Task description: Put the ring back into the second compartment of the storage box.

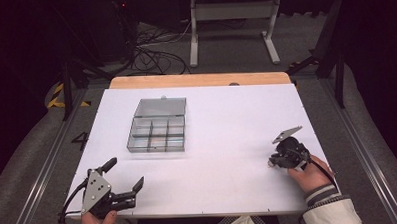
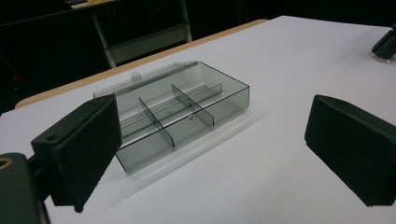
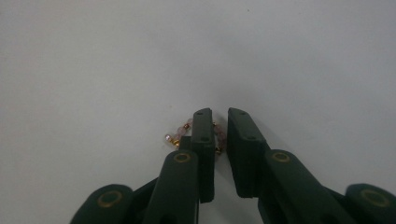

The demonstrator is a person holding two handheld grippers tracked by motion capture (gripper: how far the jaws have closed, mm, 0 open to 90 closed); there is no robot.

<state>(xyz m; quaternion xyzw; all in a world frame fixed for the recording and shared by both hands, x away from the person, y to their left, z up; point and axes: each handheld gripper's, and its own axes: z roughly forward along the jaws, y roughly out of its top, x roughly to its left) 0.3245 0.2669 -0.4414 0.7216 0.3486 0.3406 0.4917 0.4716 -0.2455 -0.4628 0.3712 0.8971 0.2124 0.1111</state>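
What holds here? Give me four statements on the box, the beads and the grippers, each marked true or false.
1. The box has its lid open. True.
2. The left gripper has its jaws wide apart. True.
3. The beads lie in the box. False: they lie on the table, caught between the jaws of the right gripper.
4. The box holds screws. False: its compartments look empty.

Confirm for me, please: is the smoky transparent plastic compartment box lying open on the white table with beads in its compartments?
Not quite: the smoky transparent plastic compartment box does lie open on the white table, but its compartments are empty, as the left gripper view shows.
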